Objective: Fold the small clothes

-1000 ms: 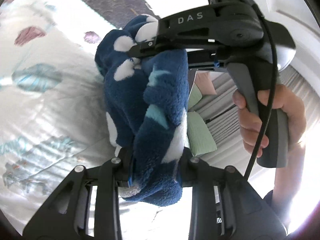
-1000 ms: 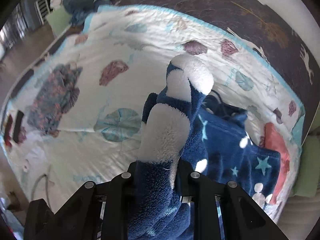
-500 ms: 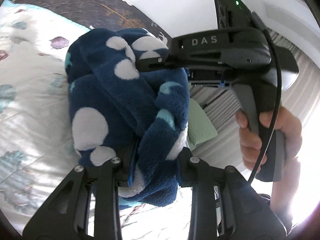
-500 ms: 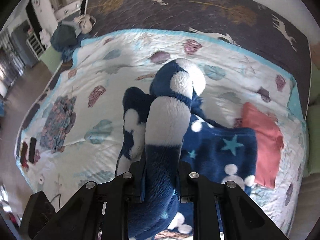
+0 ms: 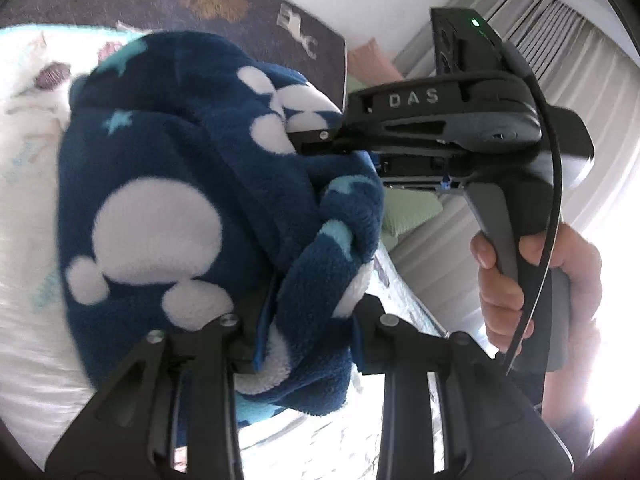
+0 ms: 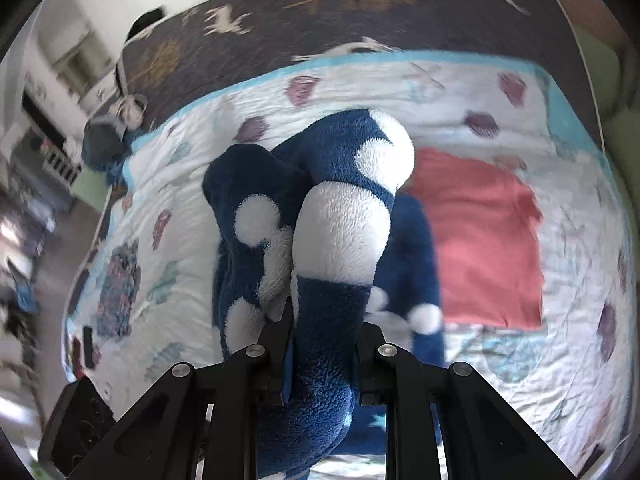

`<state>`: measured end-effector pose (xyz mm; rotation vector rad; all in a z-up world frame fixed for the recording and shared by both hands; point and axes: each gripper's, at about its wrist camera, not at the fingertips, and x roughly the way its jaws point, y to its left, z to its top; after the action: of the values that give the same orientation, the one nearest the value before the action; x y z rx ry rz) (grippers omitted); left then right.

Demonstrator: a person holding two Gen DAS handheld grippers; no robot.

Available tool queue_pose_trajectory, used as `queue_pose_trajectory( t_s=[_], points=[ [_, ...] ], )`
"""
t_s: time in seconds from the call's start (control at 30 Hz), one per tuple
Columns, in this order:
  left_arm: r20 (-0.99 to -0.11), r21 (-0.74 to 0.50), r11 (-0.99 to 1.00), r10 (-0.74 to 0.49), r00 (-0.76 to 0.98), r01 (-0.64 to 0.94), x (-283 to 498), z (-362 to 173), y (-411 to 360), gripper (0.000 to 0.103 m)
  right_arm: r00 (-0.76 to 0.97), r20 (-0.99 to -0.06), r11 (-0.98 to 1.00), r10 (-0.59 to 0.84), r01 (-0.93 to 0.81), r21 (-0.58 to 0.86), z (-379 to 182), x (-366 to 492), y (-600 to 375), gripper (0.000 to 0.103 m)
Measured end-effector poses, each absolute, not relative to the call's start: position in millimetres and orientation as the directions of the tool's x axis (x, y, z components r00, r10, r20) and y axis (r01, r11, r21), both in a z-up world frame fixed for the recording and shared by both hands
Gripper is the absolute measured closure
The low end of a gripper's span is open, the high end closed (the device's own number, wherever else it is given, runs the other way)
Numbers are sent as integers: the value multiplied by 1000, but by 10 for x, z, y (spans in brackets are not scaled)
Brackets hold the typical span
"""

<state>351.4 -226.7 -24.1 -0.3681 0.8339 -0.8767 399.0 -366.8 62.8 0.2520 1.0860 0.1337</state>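
Up off the bed, one navy fleece garment [image 5: 208, 184] with white spots and pale blue stars hung bunched between the two grippers, while more of the same fleece trailed down behind toward the quilt [image 6: 500, 364] in the right wrist view. The left gripper [image 5: 308, 344] had both its fingers pressed into a thick fold of the fleece, which bulged out above and below the pinch. The right gripper [image 6: 324, 356] likewise pinched a rolled edge of the same garment, a white patch swelling just above its two fingers. In the left wrist view the right gripper's black body, lettered DAS, reached in from the right with its tip buried in the fleece, and one hand [image 5: 536, 288] wrapped the handle, a black cable running down across it.

Under the garment lay one flat coral-red cloth [image 6: 484, 236] on the quilt, partly covered at its left edge by the blue fleece. One floral patterned piece [image 6: 118, 288] lay well apart near the quilt's left side. The quilt was white with shell prints and a turquoise border. Beyond it spread one dark blanket [image 6: 320, 12] printed with white deer. Grey curtains [image 5: 560, 36] hung at the far right.
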Motion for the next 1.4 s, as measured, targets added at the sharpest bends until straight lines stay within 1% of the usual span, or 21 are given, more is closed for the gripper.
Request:
queue_pose_trajectory(
  t_s=[0.13,0.23,0.3,0.33,0.37,0.43,0.5,0.53,0.57,0.63,0.77,0.83,0.9,0.93,1.03,1.1,1.13,1.2,1.27,1.33,1.4],
  points=[
    [-547,-655,621,-783,298,430,3712,-588,-2503,69,448,-866,946,223,113,303,181,3971,-4116,80],
    [-591,-574,665,-740,320,477,3691,-573,-2637,66,427,-884,946,188,162,279,-214,3958,-4248,75],
    [-598,-542,662,-737,316,519,3655,-502,-2701,55,446,-872,936,202,175,306,-335,3877,-4349,70],
    [-591,-551,649,-747,303,525,3667,-483,-2711,44,464,-861,926,208,190,326,-316,3820,-4430,62],
    [-583,-568,637,-758,292,521,3715,-478,-2718,37,481,-855,918,195,218,332,-260,3757,-4520,60],
    [-568,-590,625,-771,287,511,3694,-455,-2733,27,559,-815,905,154,251,343,-1,3587,-4663,59],
    [-576,-573,638,-760,302,514,3648,-439,-2806,22,670,-716,867,199,220,446,326,3381,-4731,48],
    [-581,-560,646,-753,310,519,3628,-429,-2836,20,709,-655,840,264,165,517,449,3310,-4719,29],
    [-584,-547,652,-746,318,524,3592,-420,-2867,18,718,-606,817,341,92,569,537,3285,-4665,15],
    [-576,-547,646,-752,320,532,3493,-430,-2868,17,654,-605,808,454,-16,589,579,3371,-4450,15],
    [-602,-469,653,-729,325,595,3327,-487,-2794,18,402,-682,744,611,4,668,76,3674,-4212,15],
    [-613,-421,630,-728,307,653,3164,-504,-2776,18,288,-628,644,723,47,763,-247,3759,-4247,15],
    [-640,-386,613,-716,278,689,3037,-529,-2718,18,289,-586,592,757,76,802,-358,3798,-4377,16],
    [-637,-403,602,-725,261,690,3013,-527,-2644,18,282,-591,595,756,79,800,-373,3801,-4406,17],
    [-567,-520,554,-793,224,650,3075,-449,-2271,18,245,-751,772,613,18,636,-308,3730,-4286,18],
    [-501,-576,551,-821,272,604,3198,-344,-1918,18,204,-860,881,467,-22,473,-334,3654,-4140,18],
    [-486,-582,561,-820,302,588,3245,-308,-1781,17,188,-886,904,424,-33,426,-368,3630,-4093,17],
    [-493,-572,597,-798,346,562,3420,-279,-1606,15,173,-908,924,381,-41,380,-428,3506,-4007,18],
    [-524,-601,610,-788,323,516,3601,-378,-1542,15,207,-918,941,338,-48,335,-350,3448,-3968,18],
    [-559,-626,629,-774,297,461,3747,-535,-1585,15,271,-935,973,228,-52,223,-170,3373,-3915,19],
    [-599,-589,670,-738,312,452,3791,-640,-1685,15,344,-938,999,42,-26,35,1,3341,-3848,18]
  ],
)
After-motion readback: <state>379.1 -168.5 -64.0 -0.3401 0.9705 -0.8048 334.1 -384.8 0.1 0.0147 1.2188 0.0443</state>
